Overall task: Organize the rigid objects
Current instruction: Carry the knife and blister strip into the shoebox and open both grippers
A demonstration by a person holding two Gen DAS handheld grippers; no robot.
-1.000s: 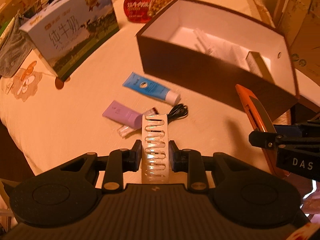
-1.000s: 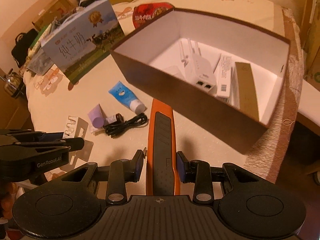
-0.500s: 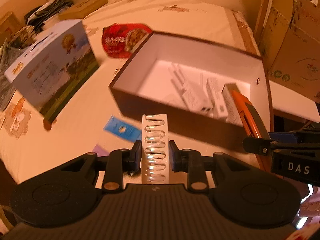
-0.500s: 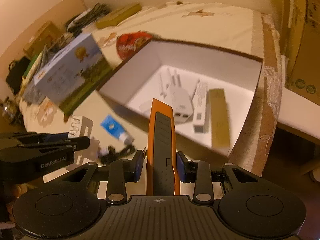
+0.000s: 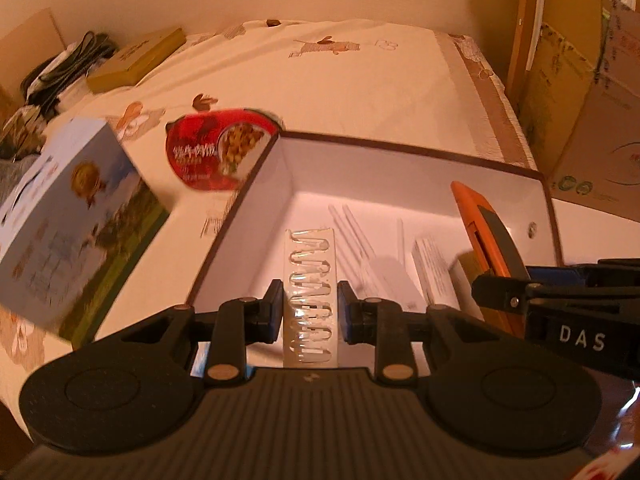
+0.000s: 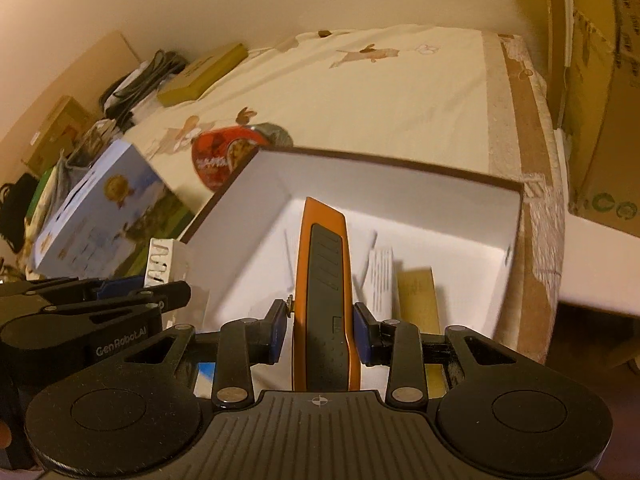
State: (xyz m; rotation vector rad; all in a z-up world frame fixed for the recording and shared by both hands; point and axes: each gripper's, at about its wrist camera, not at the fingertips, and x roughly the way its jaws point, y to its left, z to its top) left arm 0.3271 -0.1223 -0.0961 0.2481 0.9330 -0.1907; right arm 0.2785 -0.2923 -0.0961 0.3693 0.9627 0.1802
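My left gripper [image 5: 309, 304] is shut on a clear plastic pack of hair clips [image 5: 307, 292] and holds it over the near side of the open brown box [image 5: 400, 148]. My right gripper [image 6: 320, 328] is shut on an orange and black utility knife [image 6: 323, 280], held over the same box [image 6: 384, 166]; the knife also shows in the left wrist view [image 5: 488, 236]. The clip pack shows at the left in the right wrist view [image 6: 162, 264]. White devices [image 5: 384, 264] and a tan slim box [image 6: 416, 300] lie inside the box.
A blue milk carton [image 5: 68, 220] stands left of the box, and a red food pack [image 5: 216, 152] lies behind it. A flat yellow box [image 5: 136, 60] and cables are at the far left. Cardboard boxes [image 5: 580, 80] stand at the right beyond the table edge.
Both grippers have risen and moved forward from the table's front to over the open box, each still holding its object. The tubes and cable on the table have dropped out of view.
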